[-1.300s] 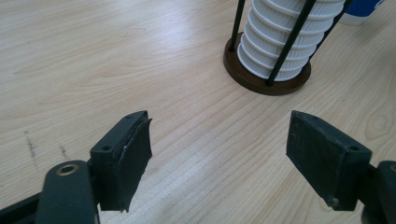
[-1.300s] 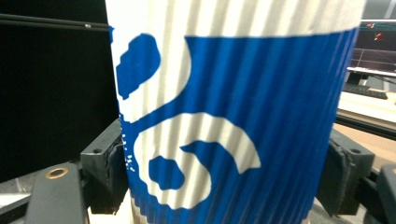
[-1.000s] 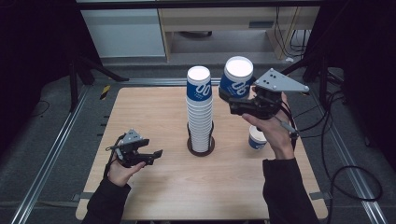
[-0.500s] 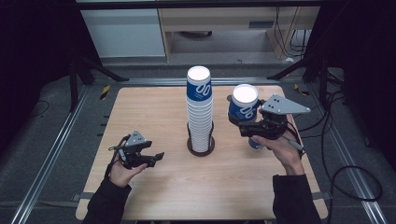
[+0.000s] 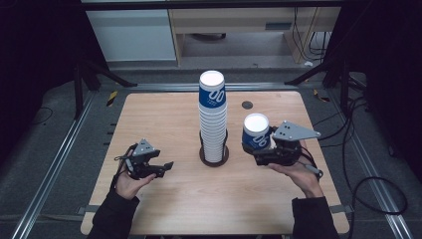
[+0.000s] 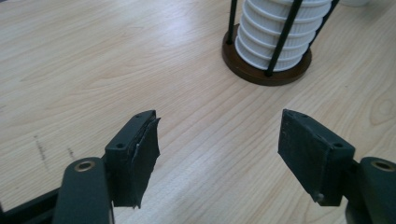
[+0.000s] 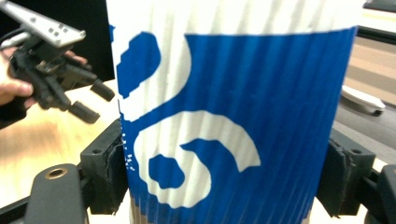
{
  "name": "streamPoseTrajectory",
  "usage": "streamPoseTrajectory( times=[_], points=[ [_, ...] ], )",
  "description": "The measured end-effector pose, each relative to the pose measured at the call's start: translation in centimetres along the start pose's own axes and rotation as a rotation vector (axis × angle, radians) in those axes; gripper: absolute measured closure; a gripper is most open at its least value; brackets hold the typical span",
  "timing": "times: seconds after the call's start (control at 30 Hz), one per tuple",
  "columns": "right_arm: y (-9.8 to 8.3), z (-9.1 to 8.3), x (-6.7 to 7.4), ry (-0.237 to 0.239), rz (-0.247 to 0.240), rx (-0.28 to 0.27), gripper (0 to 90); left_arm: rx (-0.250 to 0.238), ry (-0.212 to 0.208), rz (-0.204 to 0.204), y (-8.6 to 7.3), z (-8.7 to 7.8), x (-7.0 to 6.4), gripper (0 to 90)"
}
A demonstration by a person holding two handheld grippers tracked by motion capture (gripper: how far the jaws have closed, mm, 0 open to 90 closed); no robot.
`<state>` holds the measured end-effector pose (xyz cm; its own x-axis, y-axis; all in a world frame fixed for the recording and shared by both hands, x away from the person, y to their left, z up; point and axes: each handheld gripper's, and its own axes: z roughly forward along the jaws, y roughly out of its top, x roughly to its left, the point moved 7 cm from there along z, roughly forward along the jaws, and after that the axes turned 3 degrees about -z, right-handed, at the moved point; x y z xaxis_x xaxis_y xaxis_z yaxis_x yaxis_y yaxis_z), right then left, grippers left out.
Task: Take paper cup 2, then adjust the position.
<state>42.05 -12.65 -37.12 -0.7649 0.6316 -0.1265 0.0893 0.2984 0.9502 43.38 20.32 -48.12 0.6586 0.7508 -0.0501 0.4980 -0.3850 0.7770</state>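
A tall stack of blue-and-white paper cups (image 5: 212, 117) stands upside down in a dark round holder (image 5: 214, 158) at the table's middle; the left gripper view has its ribbed lower cups (image 6: 275, 32) and base (image 6: 261, 72). My right gripper (image 5: 258, 149) is shut on one more such cup (image 5: 257, 132), bottom up, low over the table right of the stack. The right gripper view shows that cup (image 7: 233, 116) between both pads (image 7: 105, 163). My left gripper (image 5: 164, 168) rests at front left, open; its jaws have just been opening, with bare wood between them (image 6: 218, 126).
A small dark round hole (image 5: 247, 105) sits in the wooden table (image 5: 164, 119) behind the held cup. Metal rails run along both table sides. A cabinet and cables lie beyond the far edge. The left gripper (image 7: 60, 79) and its hand appear far off in the right gripper view.
My right gripper has come down with the cup from beside the stack's top to just above the table. A small cup that stood there is now hidden behind it. The left hand stayed put.
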Motion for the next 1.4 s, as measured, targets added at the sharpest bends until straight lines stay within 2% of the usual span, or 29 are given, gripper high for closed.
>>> streamPoseTrajectory(
  times=[0.03,0.1,0.3,0.5,0.73,0.8,0.87,1.03,1.23,1.4],
  points=[
    [-0.3,0.1,0.2,0.014,0.000,0.000,19.5,-0.004,0.002,0.001,0.0,0.0,0.0,28.9],
    [-0.8,0.3,0.6,0.041,-0.001,0.001,19.5,-0.002,-0.029,0.005,0.0,0.0,-0.3,33.8],
    [-1.9,0.8,1.5,0.105,-0.023,0.023,19.4,0.000,-0.053,0.026,0.1,0.1,-0.9,36.1],
    [-3.1,1.3,2.2,0.142,-0.030,0.047,19.3,-0.024,-0.076,0.036,0.5,-0.2,-1.3,41.5],
    [-3.9,1.9,2.7,0.167,-0.039,0.082,19.2,-0.049,-0.064,0.036,0.8,-0.5,-1.5,43.5],
    [-4.4,2.3,3.1,0.187,-0.045,0.087,19.2,-0.072,-0.042,0.055,1.1,-0.7,-1.5,43.0],
    [-4.9,2.6,3.6,0.200,-0.064,0.107,19.2,-0.069,-0.085,0.039,1.1,-0.8,-2.0,46.5],
    [-5.8,3.5,4.4,0.235,-0.077,0.143,19.2,-0.066,-0.089,0.064,1.3,-0.8,-2.6,43.3],
    [-6.3,4.6,5.2,0.270,-0.087,0.165,19.2,-0.074,-0.067,0.068,1.5,-0.9,-2.8,41.0],
    [-6.5,5.9,6.1,0.296,-0.103,0.180,19.3,-0.084,-0.081,0.077,1.8,-1.0,-3.3,37.5]
  ],
)
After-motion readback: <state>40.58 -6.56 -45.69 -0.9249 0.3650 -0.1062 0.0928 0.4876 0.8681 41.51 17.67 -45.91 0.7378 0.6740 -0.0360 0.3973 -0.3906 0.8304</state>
